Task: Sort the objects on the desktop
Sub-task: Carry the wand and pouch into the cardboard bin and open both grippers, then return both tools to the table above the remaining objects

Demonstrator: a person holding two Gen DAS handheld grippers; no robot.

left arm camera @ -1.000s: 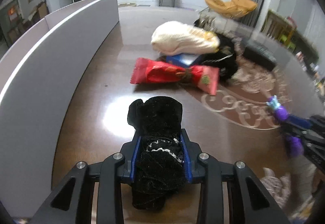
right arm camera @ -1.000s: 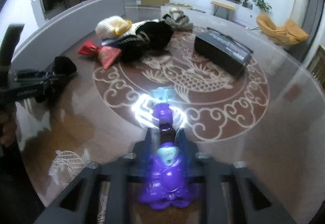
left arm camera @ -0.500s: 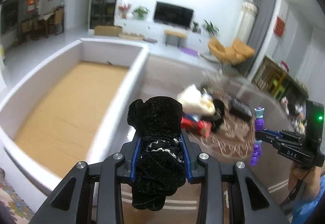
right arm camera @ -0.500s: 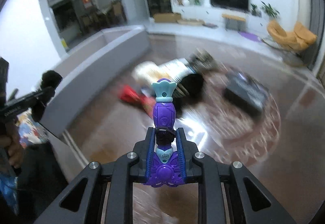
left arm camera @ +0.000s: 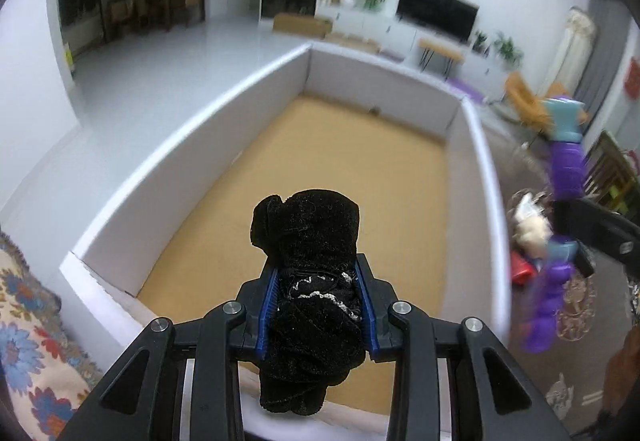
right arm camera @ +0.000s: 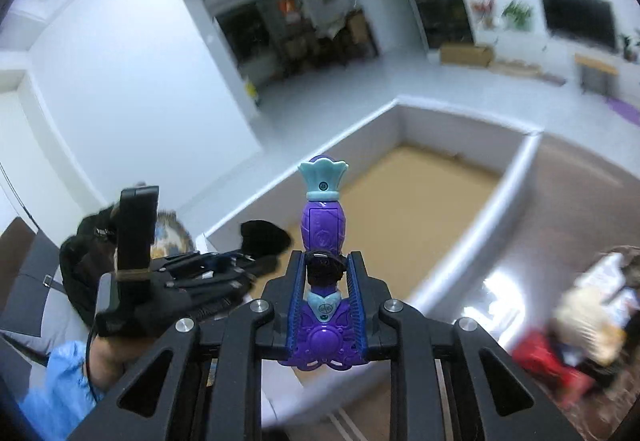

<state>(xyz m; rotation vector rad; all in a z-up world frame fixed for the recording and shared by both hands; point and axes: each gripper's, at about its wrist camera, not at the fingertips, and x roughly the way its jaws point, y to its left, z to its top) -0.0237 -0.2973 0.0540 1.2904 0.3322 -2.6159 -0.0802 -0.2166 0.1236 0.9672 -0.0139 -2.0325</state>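
Observation:
My left gripper point(left arm camera: 316, 301) is shut on a bundle of black velvety cloth point(left arm camera: 310, 241), held above the near wall of a big white box point(left arm camera: 132, 185) with a tan cardboard floor. My right gripper point(right arm camera: 324, 281) is shut on a purple toy with a light blue crown-shaped top point(right arm camera: 323, 215). The toy hangs just before the near left corner of the same white box point(right arm camera: 460, 281). In the left wrist view the purple toy point(left arm camera: 564, 169) shows blurred beyond the box's right wall. The right wrist view shows the black cloth point(right arm camera: 264, 239) in the left gripper point(right arm camera: 236, 261), close on the left.
A heap of loose things, with a red packet point(right arm camera: 548, 361) and a cream-coloured bundle point(right arm camera: 588, 309), lies on the brown patterned table point(right arm camera: 568, 193) right of the box. A flowered cloth point(left arm camera: 28, 325) is at the left. A hand in a blue sleeve point(right arm camera: 68, 381) holds the left gripper.
Both grippers have lifted off the table and swung left to the white box, each keeping its object. The heap of things has slid to the right edge of both views.

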